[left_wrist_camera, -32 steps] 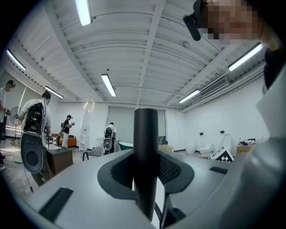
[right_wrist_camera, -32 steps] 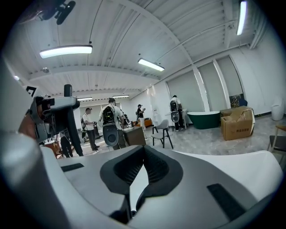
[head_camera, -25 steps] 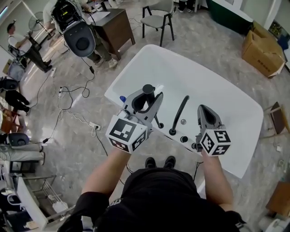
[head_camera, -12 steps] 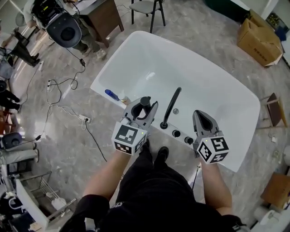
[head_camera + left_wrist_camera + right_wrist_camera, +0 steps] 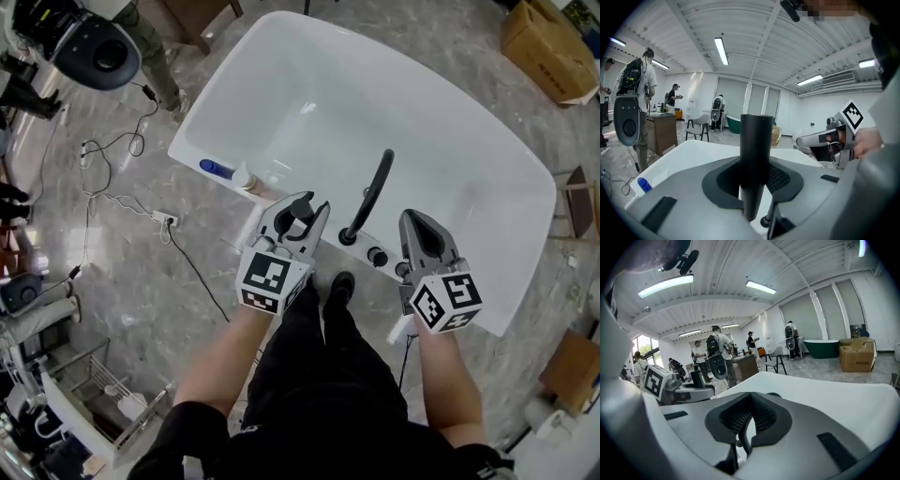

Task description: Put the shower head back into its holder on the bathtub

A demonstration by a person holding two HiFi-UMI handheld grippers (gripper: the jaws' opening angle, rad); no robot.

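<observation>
In the head view my left gripper (image 5: 306, 204) is shut on the black handle of the shower head (image 5: 300, 212), which stands upright between the jaws just above the near rim of the white bathtub (image 5: 450, 141). The black tap spout (image 5: 373, 192) rises just to its right. In the left gripper view the handle (image 5: 757, 140) fills the gap between the pads. My right gripper (image 5: 413, 223) hangs over the rim to the right of two black knobs (image 5: 378, 256), jaws shut and empty. I cannot make out the holder itself.
A blue bottle (image 5: 216, 169) lies on the tub rim left of my left gripper. Cables and a power strip (image 5: 164, 220) trail over the marble floor at left. A cardboard box (image 5: 553, 47) stands at the far right. People stand at the upper left.
Both grippers have come down toward the near tub rim, the left one further, still carrying the shower head. Neither gripper's jaws have changed.
</observation>
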